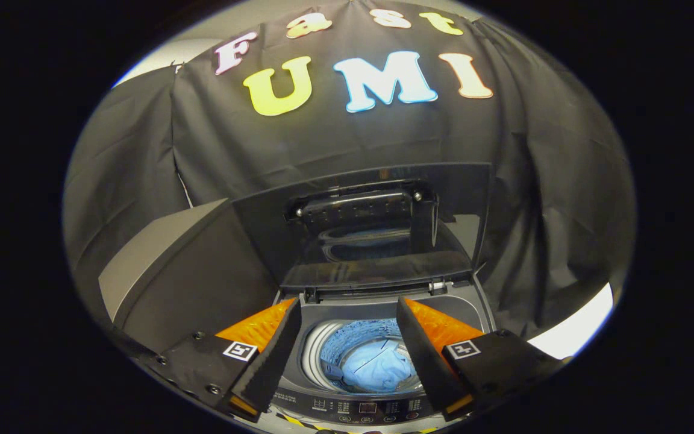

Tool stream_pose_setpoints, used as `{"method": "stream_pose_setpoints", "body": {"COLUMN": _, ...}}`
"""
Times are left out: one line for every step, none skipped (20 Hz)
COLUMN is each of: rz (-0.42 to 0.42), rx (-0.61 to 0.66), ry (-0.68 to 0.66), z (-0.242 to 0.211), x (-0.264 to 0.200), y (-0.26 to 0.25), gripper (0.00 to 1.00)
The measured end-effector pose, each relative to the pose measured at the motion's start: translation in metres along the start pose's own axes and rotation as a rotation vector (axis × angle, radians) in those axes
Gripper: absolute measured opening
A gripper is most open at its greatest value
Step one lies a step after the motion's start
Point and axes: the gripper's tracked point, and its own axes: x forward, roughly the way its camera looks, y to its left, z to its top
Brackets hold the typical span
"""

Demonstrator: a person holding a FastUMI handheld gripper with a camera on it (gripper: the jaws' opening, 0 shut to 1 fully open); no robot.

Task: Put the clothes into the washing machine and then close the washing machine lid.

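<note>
Clothes (377,367), a blue bundle, lie at the bottom of the washing machine (473,307) drum, below and between your gripper's (348,316) fingers. Your fingers are spread wide apart and hold nothing, hovering above the drum opening near its front rim. Beyond them, the lid (371,229) stands raised at the machine's back edge.

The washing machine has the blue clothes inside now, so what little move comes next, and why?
Probably lift the gripper up and forward toward the lid's front edge, ready to pull it down. The blue clothes already lie in the drum, the fingers are open and hold nothing, and the lid stands upright beyond them, so only the closing looks left.
</note>
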Motion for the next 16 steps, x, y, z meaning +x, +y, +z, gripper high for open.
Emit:
{"method": "stream_pose_setpoints", "body": {"rz": -0.006, "rx": -0.011, "ry": -0.015, "z": 0.002, "x": -0.003, "y": -0.002, "gripper": 0.98}}
{"method": "stream_pose_setpoints", "body": {"rz": -0.008, "rx": -0.022, "ry": -0.024, "z": 0.005, "x": -0.004, "y": -0.002, "gripper": 0.98}}
{"method": "stream_pose_setpoints", "body": {"rz": -0.011, "rx": -0.034, "ry": -0.025, "z": 0.008, "x": -0.004, "y": -0.002, "gripper": 0.98}}
{"method": "stream_pose_setpoints", "body": {"rz": -0.014, "rx": -0.043, "ry": -0.034, "z": 0.016, "x": -0.003, "y": -0.002, "gripper": 0.98}}
{"method": "stream_pose_setpoints", "body": {"rz": -0.017, "rx": -0.052, "ry": -0.044, "z": 0.026, "x": -0.002, "y": -0.002, "gripper": 0.98}}
{"method": "stream_pose_setpoints", "body": {"rz": -0.021, "rx": -0.062, "ry": -0.057, "z": 0.037, "x": 0.000, "y": 0.000, "gripper": 0.98}}
{"method": "stream_pose_setpoints", "body": {"rz": -0.020, "rx": -0.071, "ry": -0.068, "z": 0.050, "x": 0.003, "y": 0.002, "gripper": 0.98}}
{"method": "stream_pose_setpoints", "body": {"rz": -0.020, "rx": -0.078, "ry": -0.078, "z": 0.062, "x": 0.007, "y": 0.005, "gripper": 0.98}}
{"method": "stream_pose_setpoints", "body": {"rz": -0.023, "rx": -0.083, "ry": -0.085, "z": 0.074, "x": 0.012, "y": 0.008, "gripper": 0.98}}
{"method": "stream_pose_setpoints", "body": {"rz": -0.033, "rx": -0.084, "ry": -0.089, "z": 0.085, "x": 0.018, "y": 0.009, "gripper": 0.98}}
{"method": "stream_pose_setpoints", "body": {"rz": -0.043, "rx": -0.082, "ry": -0.096, "z": 0.098, "x": 0.021, "y": 0.010, "gripper": 0.98}}
{"method": "stream_pose_setpoints", "body": {"rz": -0.054, "rx": -0.078, "ry": -0.102, "z": 0.111, "x": 0.027, "y": 0.011, "gripper": 0.98}}
{"method": "stream_pose_setpoints", "body": {"rz": -0.068, "rx": -0.077, "ry": -0.104, "z": 0.124, "x": 0.037, "y": 0.011, "gripper": 0.98}}
{"method": "stream_pose_setpoints", "body": {"rz": -0.076, "rx": -0.074, "ry": -0.092, "z": 0.132, "x": 0.044, "y": 0.012, "gripper": 0.98}}
{"method": "stream_pose_setpoints", "body": {"rz": -0.075, "rx": -0.061, "ry": -0.082, "z": 0.140, "x": 0.052, "y": 0.016, "gripper": 0.98}}
{"method": "stream_pose_setpoints", "body": {"rz": -0.074, "rx": -0.052, "ry": -0.075, "z": 0.149, "x": 0.058, "y": 0.021, "gripper": 0.98}}
